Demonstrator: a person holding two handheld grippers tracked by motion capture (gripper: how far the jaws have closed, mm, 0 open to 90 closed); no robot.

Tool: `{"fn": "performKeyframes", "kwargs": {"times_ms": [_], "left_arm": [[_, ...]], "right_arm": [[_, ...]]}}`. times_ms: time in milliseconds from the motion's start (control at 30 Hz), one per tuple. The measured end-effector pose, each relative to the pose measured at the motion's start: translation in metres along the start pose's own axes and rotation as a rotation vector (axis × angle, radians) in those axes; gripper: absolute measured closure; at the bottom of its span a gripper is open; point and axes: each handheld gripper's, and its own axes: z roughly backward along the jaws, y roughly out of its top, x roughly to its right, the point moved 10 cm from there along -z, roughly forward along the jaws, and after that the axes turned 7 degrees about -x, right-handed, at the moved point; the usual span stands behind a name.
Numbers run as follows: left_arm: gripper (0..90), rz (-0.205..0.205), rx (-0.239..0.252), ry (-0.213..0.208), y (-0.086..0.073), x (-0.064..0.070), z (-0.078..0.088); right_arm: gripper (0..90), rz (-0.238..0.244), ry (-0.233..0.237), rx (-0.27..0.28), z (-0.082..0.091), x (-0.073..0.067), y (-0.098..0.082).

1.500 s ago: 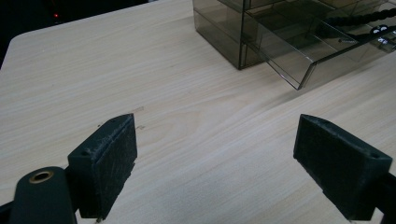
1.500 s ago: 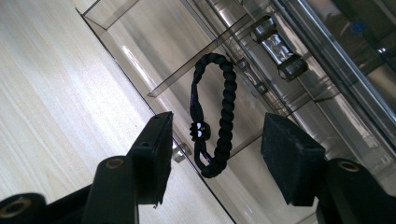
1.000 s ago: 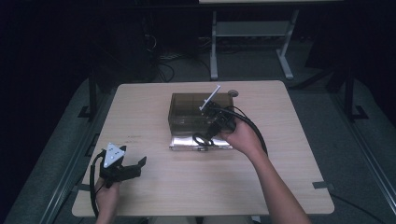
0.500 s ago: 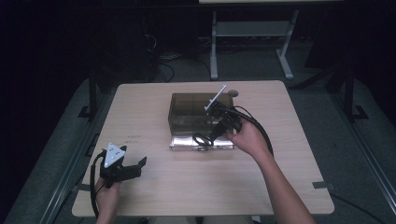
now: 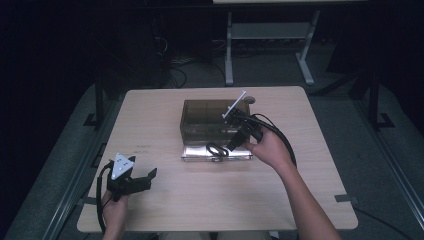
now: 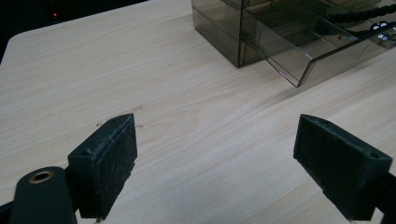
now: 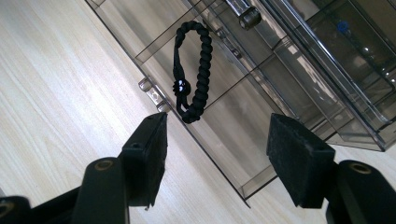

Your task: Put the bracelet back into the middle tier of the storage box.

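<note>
Bracelet point(image 7: 191, 72), black and braided, lies in the pulled-out clear drawer point(image 7: 140, 58), just beyond my right gripper point(image 7: 219, 140), whose jaws stand spread with nothing between them. My left gripper point(image 6: 219, 158) is spread too, above bare table point(image 6: 93, 60), well apart from the smoky organizer box point(image 5: 207, 119).

The high view looks down from above on the whole table point(image 5: 165, 210). The 2 gripper views sit low and close, looking along their jaws. All 3 views share the clear drawer box point(image 5: 207, 115) point(image 6: 243, 28) point(image 7: 299, 60).
</note>
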Motion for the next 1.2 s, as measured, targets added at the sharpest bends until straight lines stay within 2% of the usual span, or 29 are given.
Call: {"fn": "performKeyframes", "kwargs": {"times_ms": [1200], "left_arm": [[13.4,0.002,0.001,0.001,0.000,0.000,0.000]], "right_arm": [[36.1,-0.028,-0.017,0.002,0.012,0.010,-0.024]]}}
